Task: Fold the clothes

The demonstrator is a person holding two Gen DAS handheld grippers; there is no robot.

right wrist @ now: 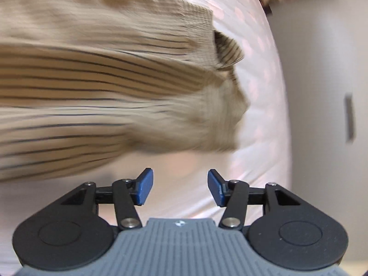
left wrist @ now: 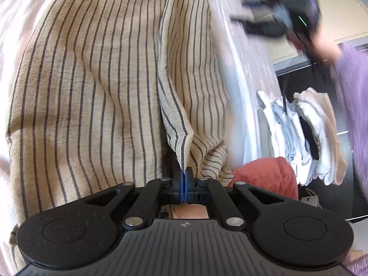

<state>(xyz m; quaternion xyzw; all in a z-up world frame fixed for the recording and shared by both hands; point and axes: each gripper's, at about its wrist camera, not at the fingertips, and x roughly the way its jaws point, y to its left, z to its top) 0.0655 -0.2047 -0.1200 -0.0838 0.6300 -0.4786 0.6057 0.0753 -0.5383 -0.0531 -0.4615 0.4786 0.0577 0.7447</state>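
Observation:
A beige garment with thin dark stripes [left wrist: 92, 80] lies spread on a pale pink bed sheet [left wrist: 13, 11]. My left gripper [left wrist: 183, 179] is shut on a pointed corner of this striped garment and holds it lifted off the rest of the cloth. In the right wrist view the same garment [right wrist: 92, 80] is motion-blurred and fills the upper left. My right gripper [right wrist: 180, 188] is open and empty, over bare sheet [right wrist: 253, 92] just short of the garment's edge. The right gripper also shows blurred at the upper right of the left wrist view [left wrist: 276, 18].
A red cushion [left wrist: 264, 177] lies beyond the bed's edge. Pale clothes [left wrist: 303, 133] hang on a rack beside dark furniture. My purple sleeve [left wrist: 352, 92] is at the far right. A grey wall [right wrist: 322, 69] borders the bed in the right wrist view.

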